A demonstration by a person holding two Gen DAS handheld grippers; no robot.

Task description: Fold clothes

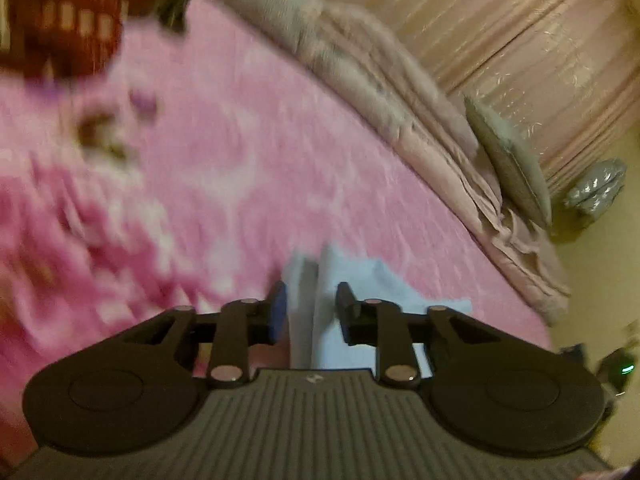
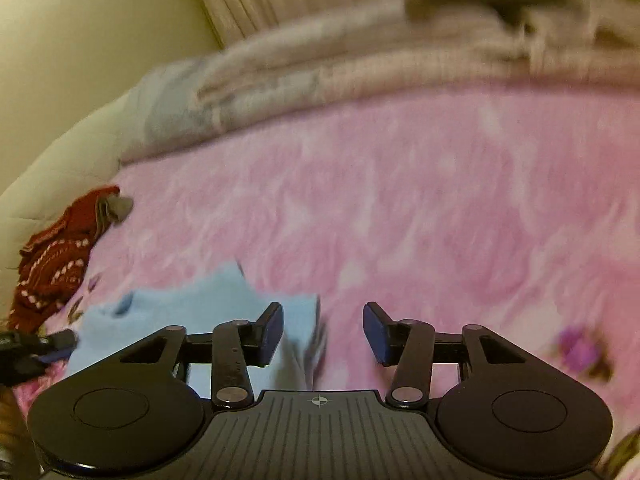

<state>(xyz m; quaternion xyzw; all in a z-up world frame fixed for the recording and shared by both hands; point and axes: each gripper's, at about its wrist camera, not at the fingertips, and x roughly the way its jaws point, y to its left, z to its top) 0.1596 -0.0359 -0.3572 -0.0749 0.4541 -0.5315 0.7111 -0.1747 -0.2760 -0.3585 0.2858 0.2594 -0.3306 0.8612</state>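
- The light blue cloth (image 1: 320, 304) lies on the pink bedspread (image 1: 248, 152), bunched into soft upright folds at its near end.
- In the left wrist view, a raised fold of the cloth runs up between the two fingers of the left gripper (image 1: 311, 308); the fingers stand a little apart with the fabric filling the gap, but blur hides whether they press on it, so a firm clamp cannot be told.
- In the right wrist view the same cloth (image 2: 192, 312) spreads to the left of centre; its right edge hangs in a fold just beside the inner face of the left finger of the right gripper (image 2: 323, 332).
- The right gripper's fingers stand wide apart, with only the cloth's edge and bare pink bedspread (image 2: 420, 200) between them.
- At the left edge of that view a dark gripper tip, likely the other tool, reaches to the cloth's left side.
- A dark red patterned garment (image 2: 52, 260) lies crumpled well left of the blue cloth, near the bed's cream padded edge (image 2: 60, 120).
- A pale pink quilt (image 1: 400, 92) is piled along the far side of the bed, with a grey cushion (image 1: 508, 160) leaning on it and pink curtains (image 1: 520, 40) behind.
- Both views are blurred.
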